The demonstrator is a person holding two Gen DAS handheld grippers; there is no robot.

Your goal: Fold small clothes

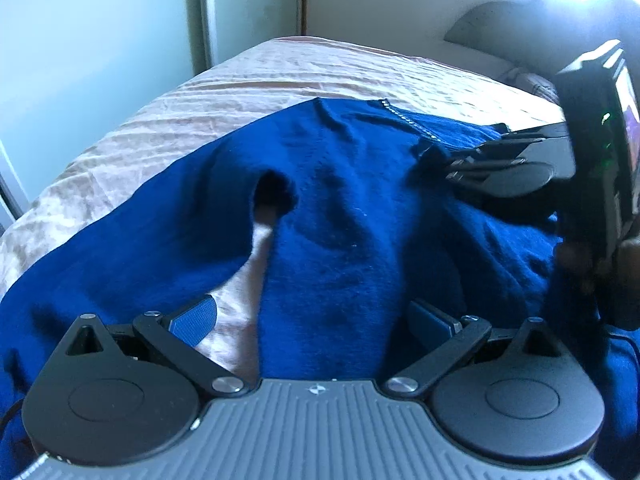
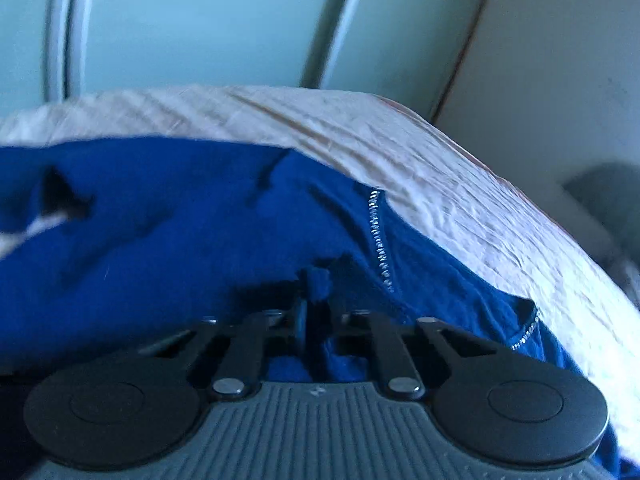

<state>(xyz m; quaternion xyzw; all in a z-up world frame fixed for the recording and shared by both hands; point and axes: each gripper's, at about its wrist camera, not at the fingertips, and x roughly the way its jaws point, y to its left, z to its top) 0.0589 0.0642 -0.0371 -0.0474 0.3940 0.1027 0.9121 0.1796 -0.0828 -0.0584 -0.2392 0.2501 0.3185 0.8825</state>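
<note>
A dark blue fleece garment (image 1: 340, 208) with a silver zipper (image 1: 404, 118) lies spread on a bed with a pale pink sheet (image 1: 248, 80). My left gripper (image 1: 316, 316) is open, its blue pads either side of the garment's near edge, one pad (image 1: 192, 316) over bare sheet. My right gripper (image 1: 440, 160) shows in the left wrist view at the right, shut on a fold of the garment near the zipper. In the right wrist view the right gripper (image 2: 316, 292) pinches blue fabric (image 2: 180, 232), with the zipper (image 2: 380, 240) just to its right.
The bed's far edge meets pale sliding doors (image 1: 100, 32) and a white wall (image 1: 380, 0). A grey pillow or headboard (image 1: 492, 24) lies at the far right. Bare sheet (image 2: 440, 168) surrounds the garment on its far side.
</note>
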